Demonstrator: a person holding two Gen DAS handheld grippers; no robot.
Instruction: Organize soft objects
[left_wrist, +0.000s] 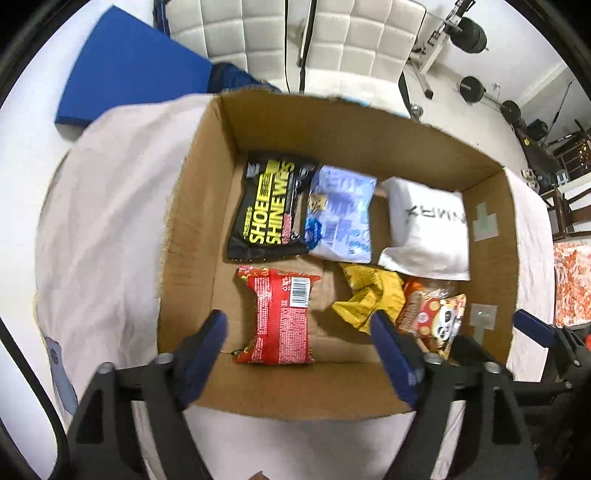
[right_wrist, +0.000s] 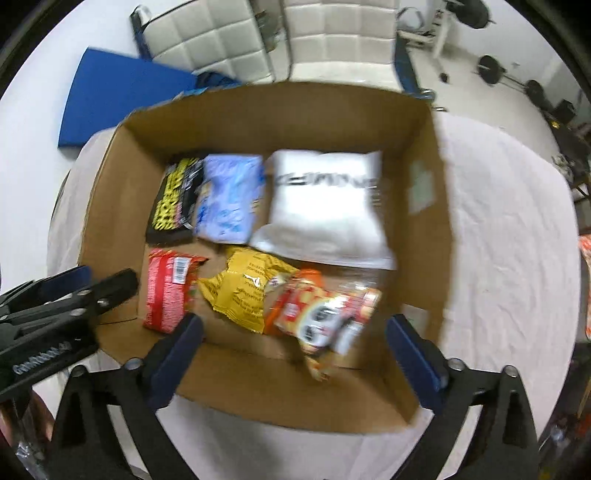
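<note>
Nearest the cameras, the left gripper (left_wrist: 297, 328) hangs above the cardboard box (left_wrist: 192, 206) with its blue-padded jaws standing apart and nothing between them; the red noodle packet (left_wrist: 280, 317) lies on the box floor below the gap, not held. The right gripper (right_wrist: 293, 326) is likewise spread wide and empty, poised over the near right part of the box, where the orange-and-red snack bag (right_wrist: 325, 314) lies tilted and blurred, its near end against the box's near wall. Just beside that bag, touching it, the crumpled yellow packet (left_wrist: 369, 299) sits between it and the red noodle packet. Farther in, along the back wall, three more soft packs lie flat in a row: the black shoe shine wipes pack (left_wrist: 267, 210) at the left, the light blue pack (left_wrist: 341, 214) overlapping its edge, and the white pouch (left_wrist: 424, 229) at the right. The box rests on a white cloth (left_wrist: 110, 206) with nothing else on it in either view; beyond it lie a blue mat (left_wrist: 129, 66) and a white quilted chair (left_wrist: 258, 33). Six items are in the box and none is visible outside it, so the packing looks close to finished; what may remain is straightening the front row.
</note>
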